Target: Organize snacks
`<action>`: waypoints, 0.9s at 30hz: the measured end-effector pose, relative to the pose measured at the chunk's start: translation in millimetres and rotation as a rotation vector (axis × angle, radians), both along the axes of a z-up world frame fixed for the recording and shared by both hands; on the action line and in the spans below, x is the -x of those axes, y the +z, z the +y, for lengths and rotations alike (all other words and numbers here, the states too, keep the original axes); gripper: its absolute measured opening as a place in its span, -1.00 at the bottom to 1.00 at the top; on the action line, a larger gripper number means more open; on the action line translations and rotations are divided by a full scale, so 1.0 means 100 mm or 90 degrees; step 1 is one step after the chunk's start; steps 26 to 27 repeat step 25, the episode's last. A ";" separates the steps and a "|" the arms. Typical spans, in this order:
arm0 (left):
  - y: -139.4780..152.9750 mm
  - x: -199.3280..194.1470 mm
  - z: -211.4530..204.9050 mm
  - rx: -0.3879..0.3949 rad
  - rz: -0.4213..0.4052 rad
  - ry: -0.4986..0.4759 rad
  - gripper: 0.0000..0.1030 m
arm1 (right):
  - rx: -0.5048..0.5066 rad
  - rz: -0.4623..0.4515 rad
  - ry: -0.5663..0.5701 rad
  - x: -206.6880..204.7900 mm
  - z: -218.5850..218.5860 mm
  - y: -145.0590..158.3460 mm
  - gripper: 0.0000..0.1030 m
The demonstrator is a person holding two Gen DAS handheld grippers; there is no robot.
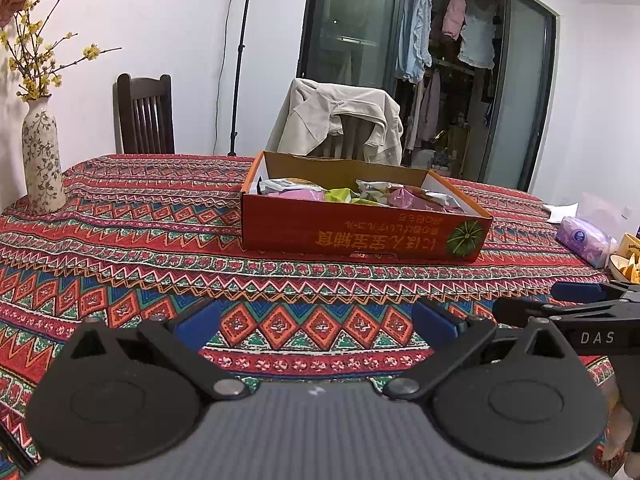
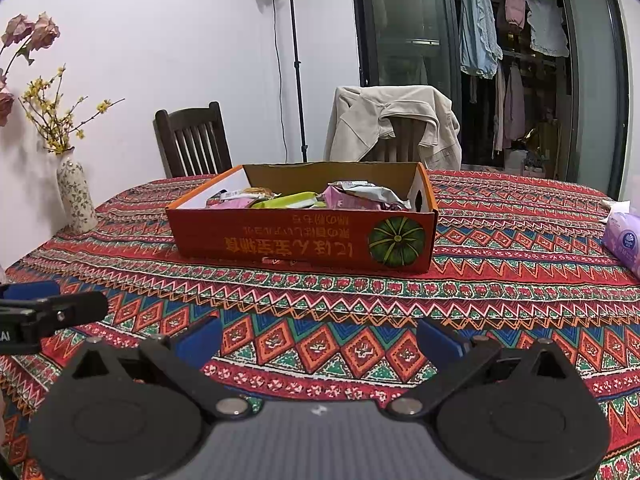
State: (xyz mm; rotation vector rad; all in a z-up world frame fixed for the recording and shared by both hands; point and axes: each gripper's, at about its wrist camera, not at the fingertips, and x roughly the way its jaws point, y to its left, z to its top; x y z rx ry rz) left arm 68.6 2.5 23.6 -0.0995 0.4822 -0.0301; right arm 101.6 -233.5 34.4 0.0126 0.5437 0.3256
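Where it rests on the tablecloth (image 2: 500,280), the orange box (image 2: 280,240) holds snack packets (image 2: 360,196).

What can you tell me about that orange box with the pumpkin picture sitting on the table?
The orange box is a shallow, open-topped cardboard tray with a plain brown and white inside. Its near wall carries yellow lettering that reads upside down from here and a green pumpkin picture at the right end. It sits flat on the patterned tablecloth, near the middle of the table. Crinkly snack packets in pink, green and silver lie heaped inside. Neither gripper touches it.
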 end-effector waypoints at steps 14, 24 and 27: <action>0.01 0.01 0.01 0.000 -0.003 -0.002 1.00 | 0.002 0.001 -0.001 0.03 -0.02 -0.03 1.00; 0.00 0.03 0.00 -0.001 -0.008 -0.009 1.00 | 0.006 0.004 0.001 0.06 -0.04 -0.05 1.00; 0.01 0.03 0.00 0.000 -0.007 -0.010 1.00 | 0.006 0.005 0.001 0.05 -0.03 -0.05 1.00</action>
